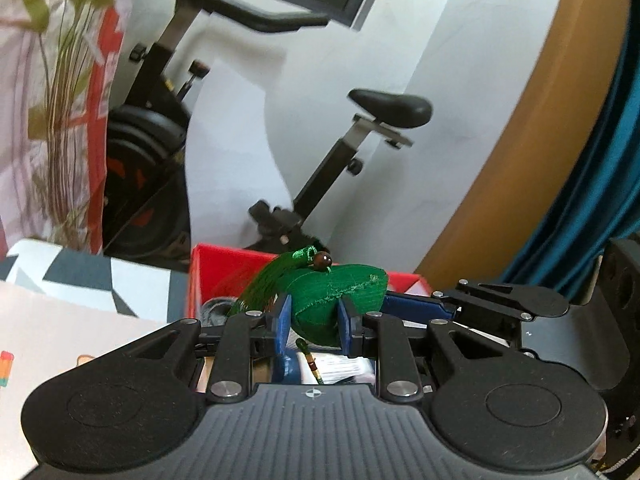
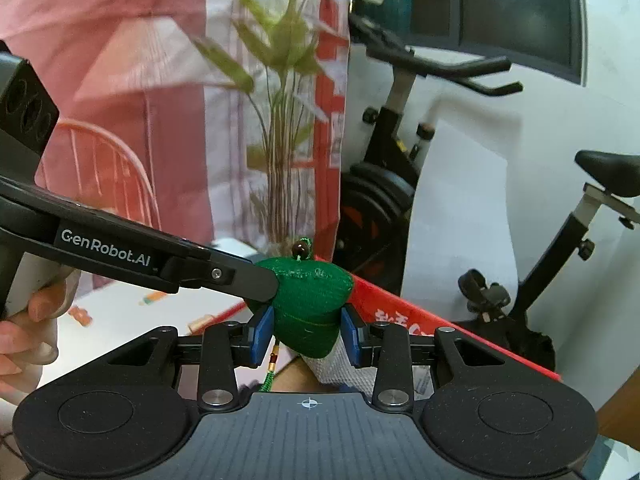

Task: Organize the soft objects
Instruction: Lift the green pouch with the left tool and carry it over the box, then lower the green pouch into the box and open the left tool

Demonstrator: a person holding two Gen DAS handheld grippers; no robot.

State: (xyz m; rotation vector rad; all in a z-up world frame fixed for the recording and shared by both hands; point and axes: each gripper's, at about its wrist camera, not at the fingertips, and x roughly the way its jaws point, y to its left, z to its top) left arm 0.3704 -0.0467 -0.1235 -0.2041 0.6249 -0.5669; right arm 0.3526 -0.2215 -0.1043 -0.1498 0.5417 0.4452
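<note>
A green fabric pouch [image 1: 334,298] with a brown bead [image 1: 321,261] and a green tassel [image 1: 260,284] hangs in the air, and both grippers hold it. My left gripper [image 1: 314,322] is shut on it, its blue pads pressing both sides. The right gripper [image 1: 394,304] comes in from the right and touches the pouch's far side. In the right wrist view the pouch [image 2: 310,304] sits between the blue pads of my right gripper [image 2: 307,334], which is shut on it. The left gripper [image 2: 260,286] reaches in from the left and clamps its upper edge.
A red box [image 1: 224,268] stands just below and behind the pouch, with grey and blue things inside; its rim [image 2: 404,312] shows in the right wrist view. An exercise bike [image 1: 340,168], a leafy plant [image 2: 280,120] and a pink curtain stand behind. A hand [image 2: 24,320] holds the left gripper's handle.
</note>
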